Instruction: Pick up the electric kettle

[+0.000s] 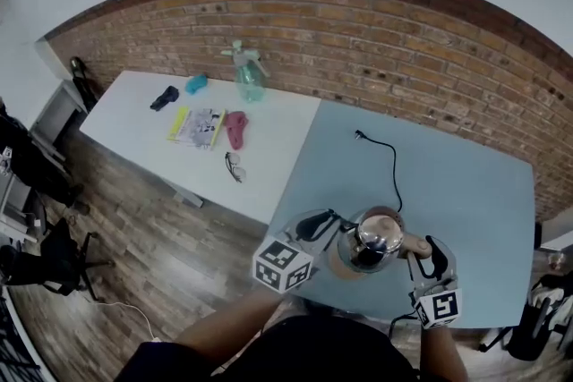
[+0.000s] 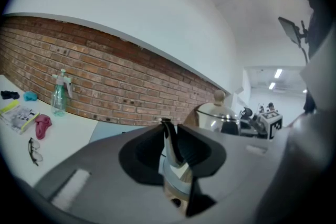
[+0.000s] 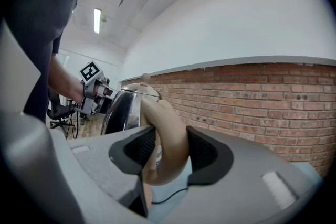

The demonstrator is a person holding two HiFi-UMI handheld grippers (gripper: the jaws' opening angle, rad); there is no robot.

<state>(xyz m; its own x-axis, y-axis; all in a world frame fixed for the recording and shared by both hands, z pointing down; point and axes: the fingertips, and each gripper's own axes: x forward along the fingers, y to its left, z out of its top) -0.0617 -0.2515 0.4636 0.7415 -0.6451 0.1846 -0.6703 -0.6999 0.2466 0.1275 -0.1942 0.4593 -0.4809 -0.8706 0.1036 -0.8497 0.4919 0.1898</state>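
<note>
"Kettle position, please?"

"The electric kettle (image 1: 376,241) is steel with a tan handle. It sits between the two grippers, over the near edge of the grey-blue table (image 1: 466,192)."

"What has the left gripper (image 1: 327,224) got?"

"Its jaws are clamped on the spout (image 2: 169,134), the narrow metal lip squeezed between the black pads. The kettle's body shows just beyond, lid knob on top."

"And the right gripper (image 1: 428,257)?"

"Closed around the handle (image 3: 168,134). The curved tan loop fills the gap between its pads, with the shiny body just past it."

"Anything attached to the kettle?"

"A black cord (image 1: 394,165) snakes away across the table from behind it, and its plug lies loose on the surface. I cannot tell where the cord's near end joins."

"What lies further out?"

"A white table (image 1: 277,157) stands to the left, touching the grey-blue one. On it are a spray bottle (image 1: 248,72), a pink cloth (image 1: 235,128) and a pair of glasses (image 1: 234,166), all well apart from the kettle. A brick wall (image 1: 358,31) runs behind both tables."
</note>
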